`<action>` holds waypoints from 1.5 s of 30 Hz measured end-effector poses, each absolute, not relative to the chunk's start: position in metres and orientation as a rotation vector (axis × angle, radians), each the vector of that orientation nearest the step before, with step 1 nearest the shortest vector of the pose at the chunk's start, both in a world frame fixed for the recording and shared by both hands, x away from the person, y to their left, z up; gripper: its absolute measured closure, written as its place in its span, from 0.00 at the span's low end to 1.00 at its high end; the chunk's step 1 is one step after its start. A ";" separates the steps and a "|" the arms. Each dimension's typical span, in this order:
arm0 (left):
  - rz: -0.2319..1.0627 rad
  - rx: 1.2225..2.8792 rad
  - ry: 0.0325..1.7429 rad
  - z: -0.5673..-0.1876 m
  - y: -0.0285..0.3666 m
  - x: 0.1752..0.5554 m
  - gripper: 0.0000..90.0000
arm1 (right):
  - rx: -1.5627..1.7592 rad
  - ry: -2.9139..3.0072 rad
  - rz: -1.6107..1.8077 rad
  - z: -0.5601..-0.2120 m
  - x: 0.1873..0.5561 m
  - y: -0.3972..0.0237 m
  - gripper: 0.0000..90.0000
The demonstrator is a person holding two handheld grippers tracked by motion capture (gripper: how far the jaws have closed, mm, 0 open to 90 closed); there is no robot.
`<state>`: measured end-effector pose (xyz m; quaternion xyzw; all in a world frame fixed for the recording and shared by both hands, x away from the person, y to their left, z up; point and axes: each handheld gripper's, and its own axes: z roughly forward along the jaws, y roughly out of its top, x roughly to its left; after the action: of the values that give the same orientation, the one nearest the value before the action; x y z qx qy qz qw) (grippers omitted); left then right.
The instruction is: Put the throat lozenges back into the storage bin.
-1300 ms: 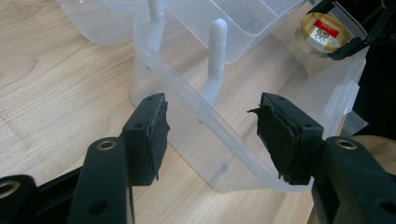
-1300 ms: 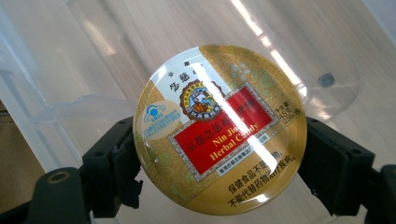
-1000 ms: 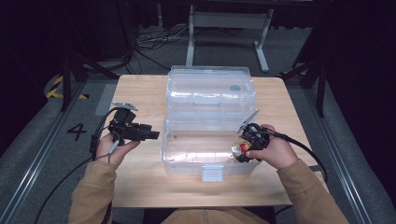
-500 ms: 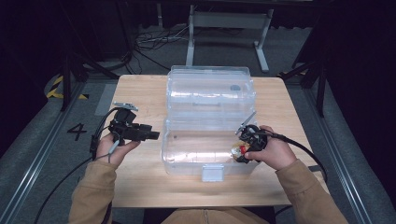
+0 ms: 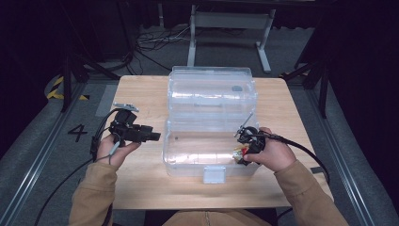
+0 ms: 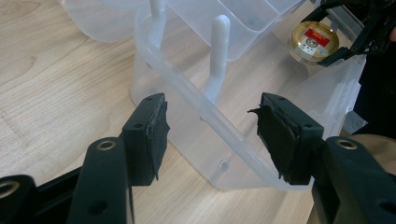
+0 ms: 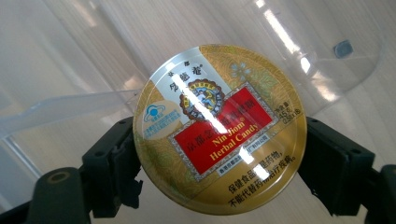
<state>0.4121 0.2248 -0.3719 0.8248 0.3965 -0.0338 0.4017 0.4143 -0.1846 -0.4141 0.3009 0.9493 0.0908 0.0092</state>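
Note:
A clear plastic storage box stands open on the wooden table, its lid laid back behind it. My right gripper is shut on a round gold candy tin with a red label, held at the box's right end over its inside. The same tin shows across the box in the left gripper view. My left gripper is open just left of the box, jaws pointing at its left wall. The box's rim passes between the two pads without touching them.
A white latch hangs on the box's front wall. Bare tabletop lies left and right of the box. Cables trail from both grippers off the table's front edge. A metal frame and floor cables sit beyond the far edge.

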 end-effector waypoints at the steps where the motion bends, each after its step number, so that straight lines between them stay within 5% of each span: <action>1: -0.086 2.084 1.003 -0.372 0.225 0.412 0.48 | 0.941 2.965 0.283 -0.414 0.414 -0.185 0.23; 30: -0.089 2.082 1.004 -0.372 0.224 0.411 0.48 | 0.896 2.916 0.349 -0.409 0.410 -0.188 0.18; 45: -0.112 2.089 0.956 -0.367 0.218 0.408 0.48 | 0.921 2.892 0.620 -0.382 0.402 -0.213 0.39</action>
<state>0.4083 0.2184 -0.3671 0.8290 0.3793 -0.0444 0.4085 0.4017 -0.2126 -0.3816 0.2972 0.9333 0.2003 0.0221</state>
